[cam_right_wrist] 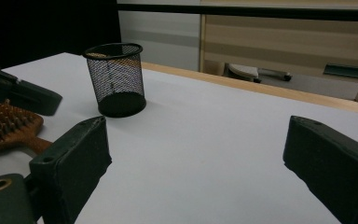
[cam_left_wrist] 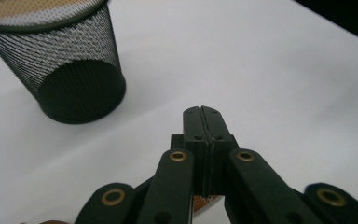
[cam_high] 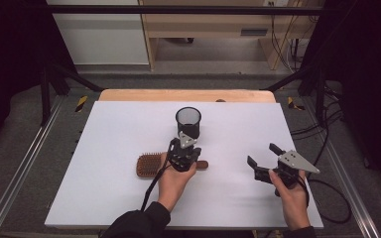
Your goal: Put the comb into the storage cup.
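A wooden hairbrush [cam_high: 148, 165] lies bristles up on the white table [cam_high: 119, 129], its handle end [cam_high: 202, 164] pointing right. My left gripper [cam_high: 184, 157] sits over the handle, held by a hand. Its jaws are pressed flat together [cam_left_wrist: 202, 112], with a sliver of the brown handle [cam_left_wrist: 207, 203] showing beneath them. A black mesh cup [cam_high: 188, 121] stands upright just beyond, also close in the left gripper view [cam_left_wrist: 65, 60]. My right gripper [cam_high: 264, 154] rests at the right, open and empty [cam_right_wrist: 196, 135], looking toward the cup [cam_right_wrist: 116, 79] and brush [cam_right_wrist: 4, 126].
A wooden strip [cam_high: 186, 95] runs along the table's far edge. Cables [cam_high: 327, 198] trail off the right side. Metal frame rails [cam_high: 25, 163] flank the table. White surface stretches between the two grippers.
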A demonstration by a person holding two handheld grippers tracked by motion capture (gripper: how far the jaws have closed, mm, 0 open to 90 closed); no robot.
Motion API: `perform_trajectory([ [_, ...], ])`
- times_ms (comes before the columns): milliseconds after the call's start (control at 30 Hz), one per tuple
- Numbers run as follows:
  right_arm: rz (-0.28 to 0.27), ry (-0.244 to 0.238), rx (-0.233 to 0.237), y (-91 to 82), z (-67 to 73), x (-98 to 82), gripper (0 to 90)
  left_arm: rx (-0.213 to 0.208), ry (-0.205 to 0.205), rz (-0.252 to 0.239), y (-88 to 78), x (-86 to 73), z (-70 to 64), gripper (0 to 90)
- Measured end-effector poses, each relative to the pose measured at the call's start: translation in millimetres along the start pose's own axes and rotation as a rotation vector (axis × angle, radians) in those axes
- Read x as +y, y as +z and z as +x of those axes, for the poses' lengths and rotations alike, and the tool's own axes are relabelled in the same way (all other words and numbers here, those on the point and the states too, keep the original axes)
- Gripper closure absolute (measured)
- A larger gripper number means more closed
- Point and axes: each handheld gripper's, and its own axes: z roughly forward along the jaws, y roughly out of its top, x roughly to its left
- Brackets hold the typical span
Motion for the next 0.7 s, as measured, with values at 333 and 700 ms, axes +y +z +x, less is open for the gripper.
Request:
perform_trajectory([
  [333,0.004,-0.009,0.010,0.7,0.9,0.4,7.6,-0.009,-0.009,0.090,28.0,-0.5,-3.6,90.0],
  [700,0.013,-0.016,0.029,1.8,3.3,0.4,8.4,0.012,-0.011,0.178,45.1,-7.0,5.7,90.0],
])
